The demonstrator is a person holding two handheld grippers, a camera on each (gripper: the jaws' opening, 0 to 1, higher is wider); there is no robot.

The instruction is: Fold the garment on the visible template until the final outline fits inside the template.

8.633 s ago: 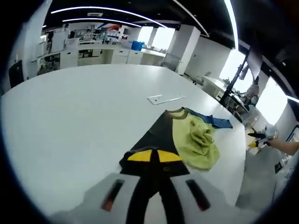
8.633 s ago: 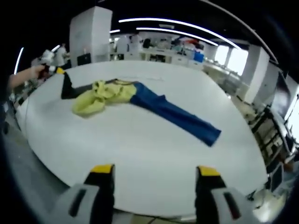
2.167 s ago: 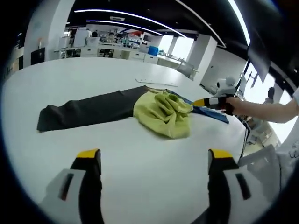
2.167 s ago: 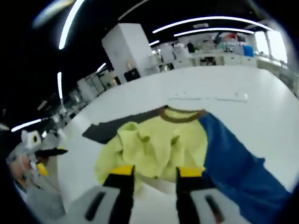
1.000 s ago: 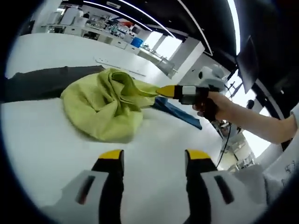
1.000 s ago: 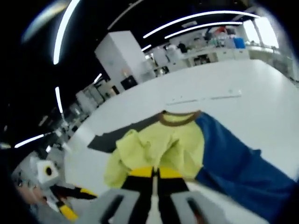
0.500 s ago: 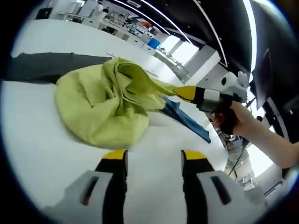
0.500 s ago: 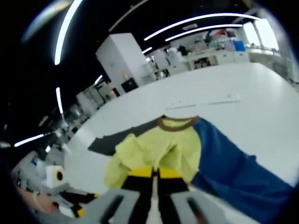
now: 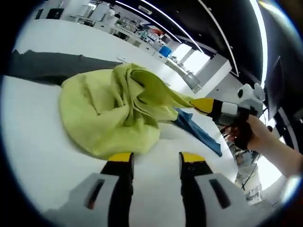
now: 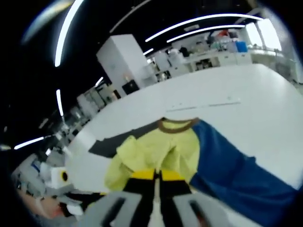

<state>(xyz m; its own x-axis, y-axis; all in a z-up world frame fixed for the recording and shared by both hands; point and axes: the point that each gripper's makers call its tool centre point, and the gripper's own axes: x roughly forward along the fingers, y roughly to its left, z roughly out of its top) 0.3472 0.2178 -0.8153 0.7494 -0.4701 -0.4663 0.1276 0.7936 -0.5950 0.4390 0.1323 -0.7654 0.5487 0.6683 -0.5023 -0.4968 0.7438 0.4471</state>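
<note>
On the white worktop (image 9: 28, 132), I am pinching a fold of the yellow-green body of the garment (image 9: 109, 113) with my right gripper (image 10: 155, 176), its jaws clenched on the cloth. My left gripper (image 9: 152, 160) is hovering just short of the crumpled bundle, jaws apart and grasping nothing. One blue sleeve (image 10: 236, 170) is lying outstretched, and a dark sleeve (image 9: 52, 66) is trailing toward the far edge. A brown collar (image 10: 176, 124) is facing a pale flat strip (image 10: 203, 105) lying beyond it.
</note>
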